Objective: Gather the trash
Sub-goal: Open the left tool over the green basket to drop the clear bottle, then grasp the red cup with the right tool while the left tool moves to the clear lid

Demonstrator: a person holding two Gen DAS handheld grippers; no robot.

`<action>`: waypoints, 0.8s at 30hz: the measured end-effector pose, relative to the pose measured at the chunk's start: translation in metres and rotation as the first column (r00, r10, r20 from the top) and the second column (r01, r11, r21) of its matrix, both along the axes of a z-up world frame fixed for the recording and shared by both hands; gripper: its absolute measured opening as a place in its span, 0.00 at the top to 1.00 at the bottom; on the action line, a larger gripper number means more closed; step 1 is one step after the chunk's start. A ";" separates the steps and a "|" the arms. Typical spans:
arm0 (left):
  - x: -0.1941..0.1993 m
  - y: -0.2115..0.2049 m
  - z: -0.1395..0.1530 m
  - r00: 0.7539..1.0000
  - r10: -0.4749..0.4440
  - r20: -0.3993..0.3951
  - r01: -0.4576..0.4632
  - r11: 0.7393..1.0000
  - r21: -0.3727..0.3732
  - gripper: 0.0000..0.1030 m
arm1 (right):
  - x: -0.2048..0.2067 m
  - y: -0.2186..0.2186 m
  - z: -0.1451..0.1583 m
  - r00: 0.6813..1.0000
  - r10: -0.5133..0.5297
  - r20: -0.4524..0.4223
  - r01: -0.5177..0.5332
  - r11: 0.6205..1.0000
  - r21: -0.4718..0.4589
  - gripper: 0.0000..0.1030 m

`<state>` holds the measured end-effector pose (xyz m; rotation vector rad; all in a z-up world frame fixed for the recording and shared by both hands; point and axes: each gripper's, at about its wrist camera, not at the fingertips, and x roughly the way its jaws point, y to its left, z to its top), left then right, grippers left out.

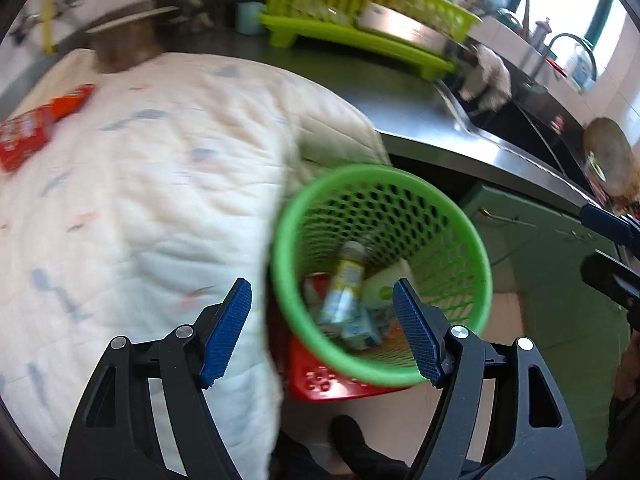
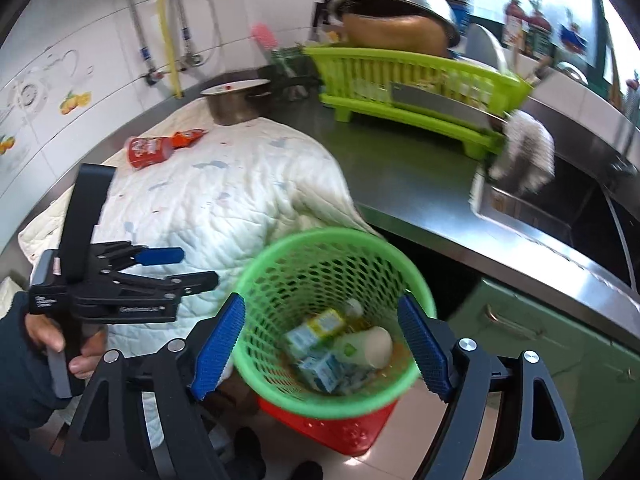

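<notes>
The remaining trash is a red snack packet with an orange-red wrapper touching its end, both lying on the quilted white cloth near the back left corner of the bench, just in front of a steel pot. In the left wrist view the same red packet sits toward the far left edge of the cloth.

The green mesh bin stands below the front edge of the bench, on a red perforated basket on the floor. It already holds a small bottle, blue-and-yellow cartons and a white cup.

Both tools hang over the bin. The left gripper has its fingers spread wide with nothing between them; the right gripper is likewise wide apart and empty.

Judged from this, the step in hand is going back for the packet. The left gripper looks the better placed, being on that side. It would do well to come in low over the cloth, fingers straddling the packet's narrow width, and close on the foil alone so the quilting is not pinched up with it. The wrapper lies against it; taking them one at a time seems safer. The carry back should clear the cloth's overhanging fold beside the bin's rim.
</notes>
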<state>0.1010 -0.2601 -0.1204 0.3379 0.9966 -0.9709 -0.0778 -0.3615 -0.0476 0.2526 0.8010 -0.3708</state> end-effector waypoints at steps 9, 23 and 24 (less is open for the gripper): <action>0.048 0.097 0.034 0.968 0.234 0.091 -0.233 0.972 -0.023 0.26 | 0.079 0.036 0.007 0.987 0.160 0.028 -0.160 0.987 0.005 0.21; 0.142 0.239 0.045 0.830 0.540 0.141 -0.542 0.840 -0.027 0.22 | 0.241 0.113 0.016 0.890 0.456 0.013 -0.455 0.889 -0.054 0.18; 0.149 0.248 0.043 0.820 0.554 0.142 -0.557 0.830 -0.023 0.22 | 0.251 0.118 0.016 0.880 0.475 0.008 -0.474 0.879 -0.061 0.18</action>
